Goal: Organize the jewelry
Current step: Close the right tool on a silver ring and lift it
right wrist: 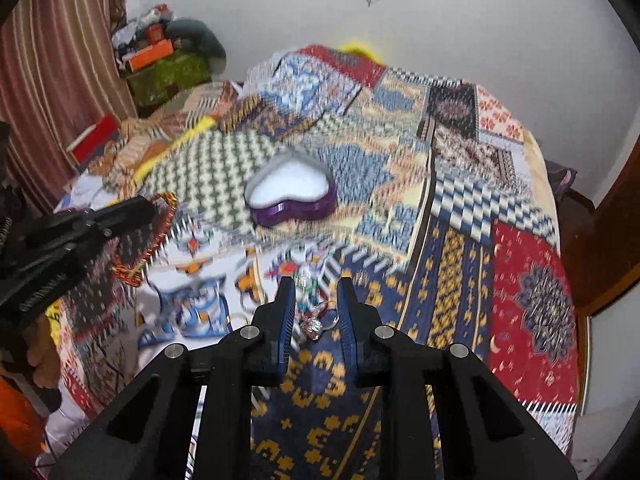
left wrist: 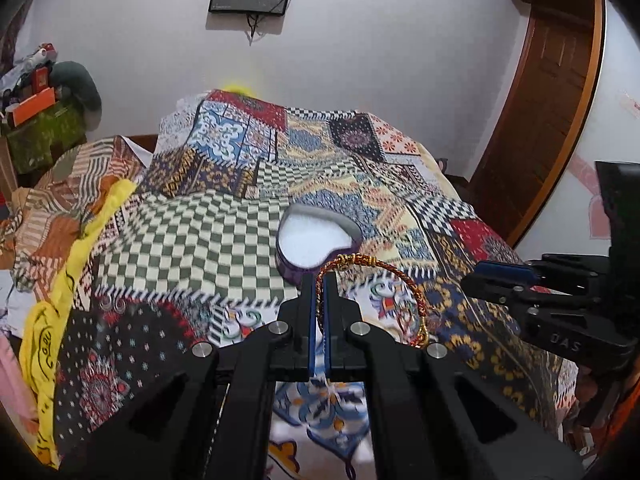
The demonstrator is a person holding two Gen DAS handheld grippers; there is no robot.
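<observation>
Left gripper pinches 1 bracelet — 1 heart box nr.

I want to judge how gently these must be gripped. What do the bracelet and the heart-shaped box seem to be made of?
The bracelet: apparently twisted red and gold cord or wire with shiny gold metal-looking beads; it keeps its hoop shape in the left gripper, so fairly stiff.
The heart-shaped box: glossy purple wall, perhaps tin or plastic; matte white lining, probably foam or velvet.
</observation>
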